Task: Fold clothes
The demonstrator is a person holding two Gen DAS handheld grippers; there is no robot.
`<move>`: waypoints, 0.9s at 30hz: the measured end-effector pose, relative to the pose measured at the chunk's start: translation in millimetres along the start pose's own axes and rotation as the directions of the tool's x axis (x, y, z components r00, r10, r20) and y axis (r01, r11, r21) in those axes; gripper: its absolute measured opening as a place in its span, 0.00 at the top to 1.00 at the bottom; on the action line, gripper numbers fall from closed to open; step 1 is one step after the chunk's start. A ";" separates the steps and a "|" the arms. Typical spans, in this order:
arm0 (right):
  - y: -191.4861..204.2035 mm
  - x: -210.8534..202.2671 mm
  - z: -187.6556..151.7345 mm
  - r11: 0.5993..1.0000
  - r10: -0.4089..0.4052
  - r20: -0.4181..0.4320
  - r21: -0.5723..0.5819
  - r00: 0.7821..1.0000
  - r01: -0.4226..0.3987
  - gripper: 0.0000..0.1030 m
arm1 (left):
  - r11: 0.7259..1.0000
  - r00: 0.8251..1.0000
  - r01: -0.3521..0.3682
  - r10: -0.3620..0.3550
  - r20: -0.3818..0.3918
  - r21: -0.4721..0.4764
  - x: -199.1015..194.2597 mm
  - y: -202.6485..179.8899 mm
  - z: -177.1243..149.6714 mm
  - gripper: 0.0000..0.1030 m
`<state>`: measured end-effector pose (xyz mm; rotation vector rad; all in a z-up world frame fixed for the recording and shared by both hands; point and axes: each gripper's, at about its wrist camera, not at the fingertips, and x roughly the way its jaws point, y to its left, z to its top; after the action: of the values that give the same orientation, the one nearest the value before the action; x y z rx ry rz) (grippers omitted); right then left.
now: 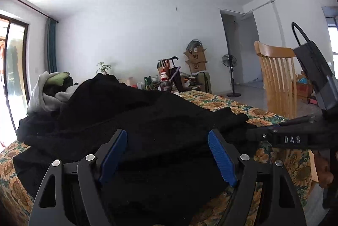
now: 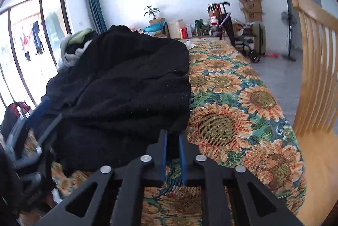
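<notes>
A black knit garment [image 1: 147, 111] lies rumpled on the sunflower tablecloth [image 1: 230, 105]. In the left wrist view my left gripper [image 1: 167, 135] hovers low over the garment's near part, its blue pads wide apart and pressing on nothing. My right gripper [image 1: 250, 133] reaches in from the right to the garment's edge. The right wrist view shows the same garment [image 2: 131, 86] with my right gripper [image 2: 172, 137] at its near right corner, pads close together and black cloth pinched between them. The left gripper [image 2: 45, 118] shows blurred at the garment's left side.
A heap of grey and green clothes [image 1: 48, 88] sits behind the black garment at the table's far left. A wooden chair [image 2: 316, 56] stands close to the table's right edge. Bare tablecloth [image 2: 232, 99] stretches right of the garment. Boxes, a fan and clutter line the far wall.
</notes>
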<state>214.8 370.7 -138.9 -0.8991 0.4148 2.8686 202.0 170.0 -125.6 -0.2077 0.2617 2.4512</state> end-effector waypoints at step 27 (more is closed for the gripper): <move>-3.3 -12.5 29.8 0.986 0.165 0.052 -0.034 0.985 -0.163 0.94 | 0.980 0.993 0.004 0.019 -0.114 0.198 64.5 -79.7 -3.6 0.54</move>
<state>209.5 382.2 -109.0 -0.8246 0.4619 3.0486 202.6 268.7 -153.7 -0.2619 0.5545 2.4044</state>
